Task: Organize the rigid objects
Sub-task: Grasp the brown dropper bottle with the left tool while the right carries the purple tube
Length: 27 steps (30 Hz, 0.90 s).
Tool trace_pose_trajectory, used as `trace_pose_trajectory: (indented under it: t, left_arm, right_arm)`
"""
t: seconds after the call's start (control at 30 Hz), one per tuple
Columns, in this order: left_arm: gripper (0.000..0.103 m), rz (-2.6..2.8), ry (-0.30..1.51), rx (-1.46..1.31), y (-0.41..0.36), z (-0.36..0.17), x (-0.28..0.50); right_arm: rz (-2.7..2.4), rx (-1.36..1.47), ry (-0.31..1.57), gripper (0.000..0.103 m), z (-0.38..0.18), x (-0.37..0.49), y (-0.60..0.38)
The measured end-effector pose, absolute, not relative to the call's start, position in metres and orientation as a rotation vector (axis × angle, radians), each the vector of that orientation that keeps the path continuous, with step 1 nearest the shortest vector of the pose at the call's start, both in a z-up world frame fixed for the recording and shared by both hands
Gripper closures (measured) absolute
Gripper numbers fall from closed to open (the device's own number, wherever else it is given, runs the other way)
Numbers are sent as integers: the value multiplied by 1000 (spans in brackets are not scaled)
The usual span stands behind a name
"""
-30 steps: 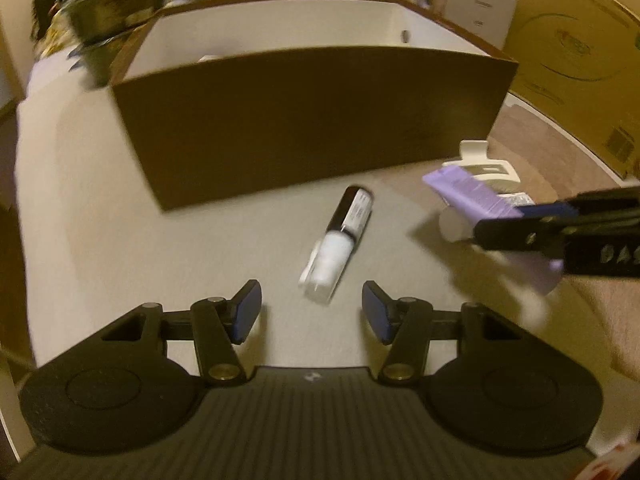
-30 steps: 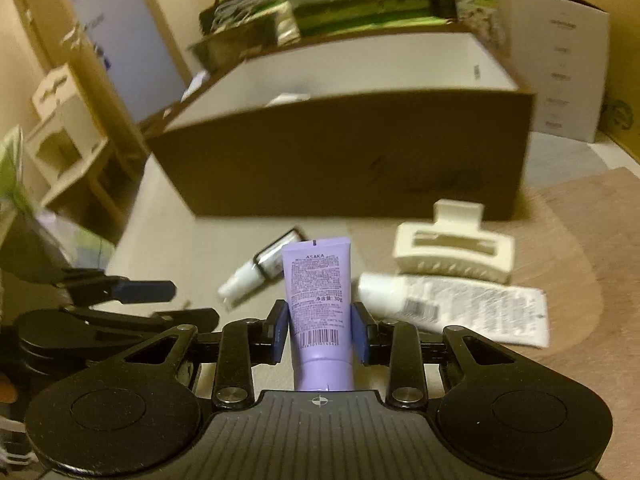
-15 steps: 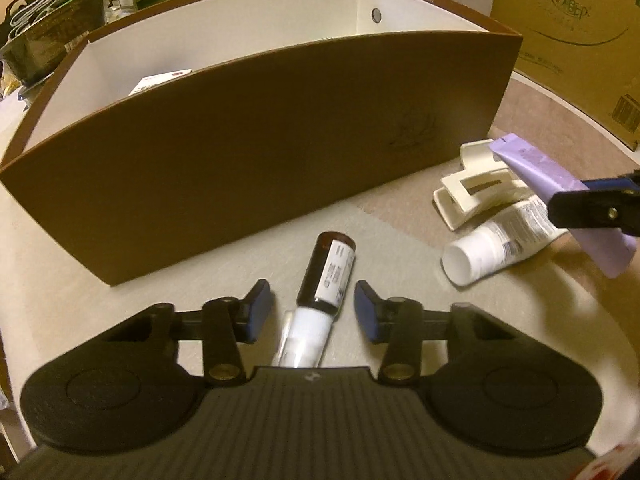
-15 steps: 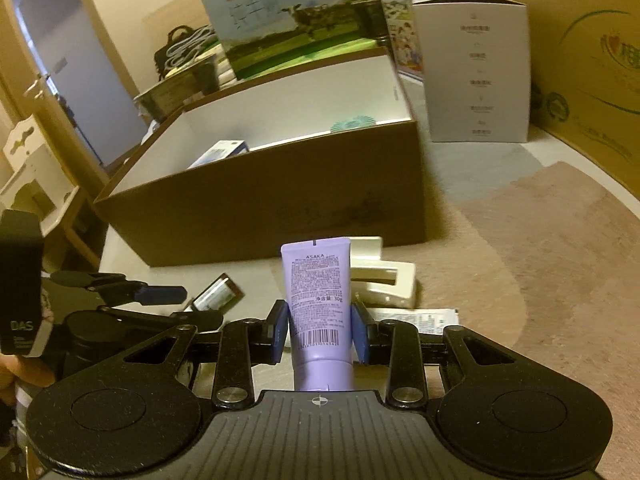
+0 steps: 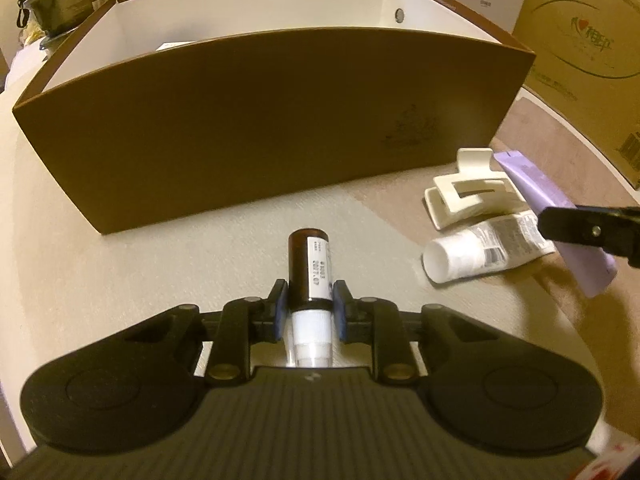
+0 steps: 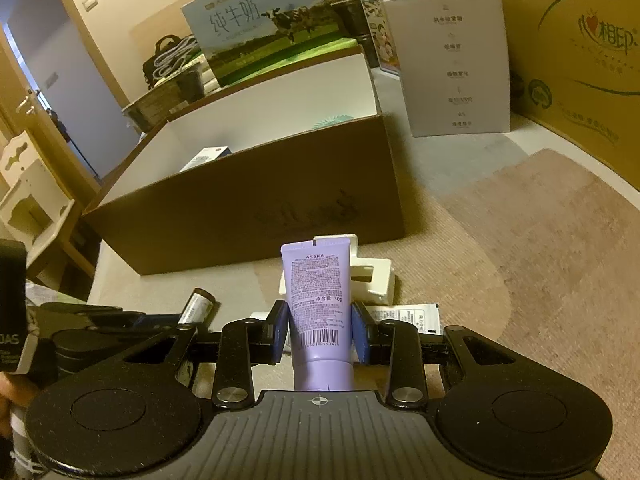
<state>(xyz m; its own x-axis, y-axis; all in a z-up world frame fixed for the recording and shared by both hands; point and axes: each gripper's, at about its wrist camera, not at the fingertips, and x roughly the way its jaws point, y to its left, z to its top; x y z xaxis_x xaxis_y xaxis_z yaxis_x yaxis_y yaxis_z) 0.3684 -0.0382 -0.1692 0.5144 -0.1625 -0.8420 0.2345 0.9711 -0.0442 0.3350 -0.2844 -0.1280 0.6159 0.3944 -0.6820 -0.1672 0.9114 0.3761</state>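
Brown box [image 5: 256, 120], open-topped with white inner walls, is sitting on the far side of the pale table [image 5: 100, 272], and the loose toiletries are lying just in front of its near wall. Left gripper [image 5: 309, 310] has just been closing its jaws, and its blue pads are now pressing both sides of a small dark bottle [image 5: 309, 266] with a white cap, which is lying on the table pointing toward the box. Right gripper [image 6: 320, 334] is holding a purple tube [image 6: 318, 300] narrowly between its pads, the tube's crimped end pointing away toward the box. Just beyond the tube, a cream hair claw [image 5: 468, 196] is resting near the box's right end, touching a white tube [image 5: 476, 250] that is lying on its near side. A small carton [image 6: 206, 158] is lying inside the box at its left.
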Motion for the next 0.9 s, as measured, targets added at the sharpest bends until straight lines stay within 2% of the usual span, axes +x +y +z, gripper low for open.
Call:
trace_pose_trajectory:
  t: [0.27, 0.5, 0.9]
  left_arm:
    - [79, -234, 1012, 98, -42, -169, 378]
    - [82, -245, 1001, 102, -42, -167, 372]
    - [82, -233, 920, 105, -21, -130, 347]
  right_arm:
    - [321, 292, 850, 69, -129, 335, -289]
    - [322, 284, 847, 69, -126, 334, -289]
    - [349, 262, 818, 69, -108, 329, -291]
